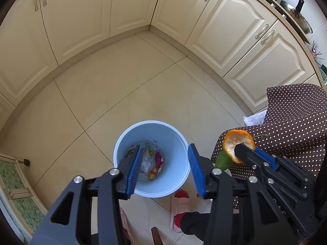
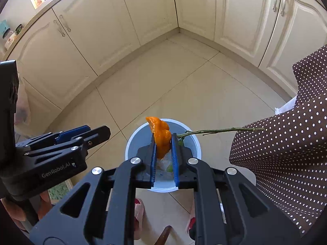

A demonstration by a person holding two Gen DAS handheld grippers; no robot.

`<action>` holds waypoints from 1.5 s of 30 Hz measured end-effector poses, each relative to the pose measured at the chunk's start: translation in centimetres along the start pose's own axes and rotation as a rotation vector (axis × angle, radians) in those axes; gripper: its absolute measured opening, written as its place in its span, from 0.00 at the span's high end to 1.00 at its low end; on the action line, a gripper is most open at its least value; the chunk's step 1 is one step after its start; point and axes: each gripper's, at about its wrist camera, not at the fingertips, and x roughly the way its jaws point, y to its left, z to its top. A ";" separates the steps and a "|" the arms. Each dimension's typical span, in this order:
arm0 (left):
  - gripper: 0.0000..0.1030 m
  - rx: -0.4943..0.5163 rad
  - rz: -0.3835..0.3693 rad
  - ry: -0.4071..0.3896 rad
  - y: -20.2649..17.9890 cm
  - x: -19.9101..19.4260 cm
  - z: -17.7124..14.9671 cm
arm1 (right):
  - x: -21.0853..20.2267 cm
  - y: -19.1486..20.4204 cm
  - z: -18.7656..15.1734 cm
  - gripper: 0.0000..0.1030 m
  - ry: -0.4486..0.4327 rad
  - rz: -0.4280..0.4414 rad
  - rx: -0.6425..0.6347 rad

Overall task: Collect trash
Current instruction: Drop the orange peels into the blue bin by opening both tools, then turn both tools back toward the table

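Holding peel [image 2: 161,140] clamped in my right gripper [image 2: 164,143] over the bin [image 1: 179,143]; left gripper [image 1: 165,159] spread, nothing between pads, above bin too.

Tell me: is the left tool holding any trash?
No. The left tool stands open and empty above the bin; the right tool grips the orange peel.

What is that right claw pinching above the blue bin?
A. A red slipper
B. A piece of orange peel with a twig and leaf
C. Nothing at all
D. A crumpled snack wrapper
B: the right claw is shut on a piece of orange peel, with a green twig sticking out sideways, held over the blue bin; the left wrist view shows a green leaf hanging under the peel.
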 end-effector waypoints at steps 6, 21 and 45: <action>0.56 -0.017 -0.001 -0.015 0.4 -1.1 0.0 | -0.5 0.4 0.2 0.87 -0.013 0.008 -0.009; 0.53 -0.008 0.002 -0.073 -0.3 -5.5 -0.2 | -3.4 0.8 0.4 0.76 -0.059 0.013 0.006; 0.49 0.403 -0.224 -0.243 -26.5 -19.8 -5.8 | -31.0 -11.3 -6.8 0.69 -0.483 -0.200 0.202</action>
